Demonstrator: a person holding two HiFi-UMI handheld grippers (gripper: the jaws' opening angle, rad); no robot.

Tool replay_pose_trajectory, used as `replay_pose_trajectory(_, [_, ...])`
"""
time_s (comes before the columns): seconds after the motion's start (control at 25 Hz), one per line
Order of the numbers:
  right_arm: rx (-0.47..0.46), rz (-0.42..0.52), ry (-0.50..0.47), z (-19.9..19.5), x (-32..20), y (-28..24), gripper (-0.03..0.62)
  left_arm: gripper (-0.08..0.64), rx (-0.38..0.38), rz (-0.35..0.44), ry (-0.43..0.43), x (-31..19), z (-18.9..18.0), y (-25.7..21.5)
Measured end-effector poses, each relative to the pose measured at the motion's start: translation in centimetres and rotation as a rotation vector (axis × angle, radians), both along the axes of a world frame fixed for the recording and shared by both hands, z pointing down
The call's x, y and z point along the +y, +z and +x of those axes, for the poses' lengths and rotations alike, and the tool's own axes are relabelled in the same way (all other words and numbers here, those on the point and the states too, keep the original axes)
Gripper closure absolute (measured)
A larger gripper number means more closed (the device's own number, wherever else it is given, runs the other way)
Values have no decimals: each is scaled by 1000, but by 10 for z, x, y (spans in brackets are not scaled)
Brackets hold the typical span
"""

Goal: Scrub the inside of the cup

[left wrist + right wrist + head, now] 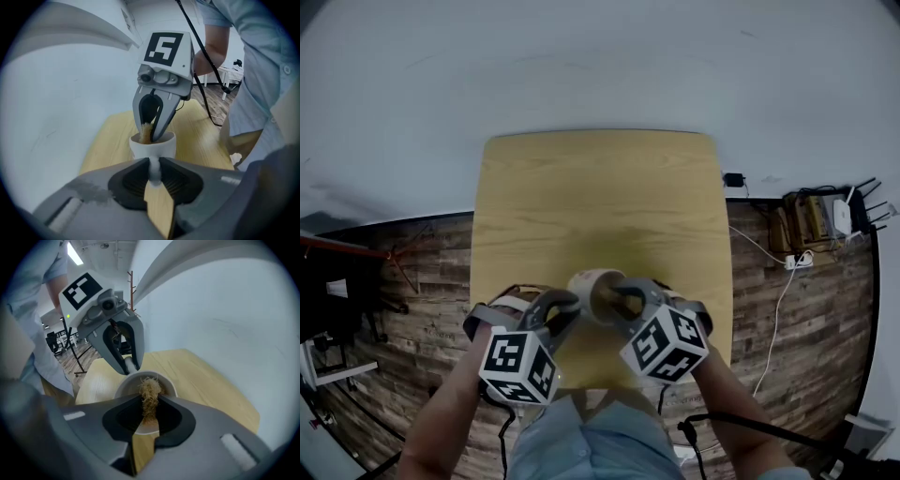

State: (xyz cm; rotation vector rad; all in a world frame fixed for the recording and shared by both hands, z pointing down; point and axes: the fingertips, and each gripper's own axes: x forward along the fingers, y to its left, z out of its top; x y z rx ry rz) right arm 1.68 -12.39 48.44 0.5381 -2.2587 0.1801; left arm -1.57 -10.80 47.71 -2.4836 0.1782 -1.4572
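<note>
A white cup stands near the front edge of the light wooden table. My left gripper is shut on the cup's handle, with the pads pinching it from both sides. My right gripper reaches down into the cup's mouth from the other side. It is shut on a brown fibrous scrubber, whose tuft sits inside the cup's rim. In the left gripper view the right gripper's fingers and the scrubber dip into the cup. The cup's bottom is hidden.
Dark wood-plank floor surrounds the table. A power strip with a white cable and a box with a router lie on the floor at the right. A thin stand is at the left. A pale wall rises behind the table.
</note>
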Motion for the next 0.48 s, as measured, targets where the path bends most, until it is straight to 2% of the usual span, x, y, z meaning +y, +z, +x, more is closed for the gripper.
replay_pose_trajectory(0.24, [81,-25,-17,-4,-2,24,531,466,1,15,12,0,3,-2])
replay_pose_trajectory(0.48, [134,-97,-44,-2,2,32,532,466,8,30,0,-5,1,-2])
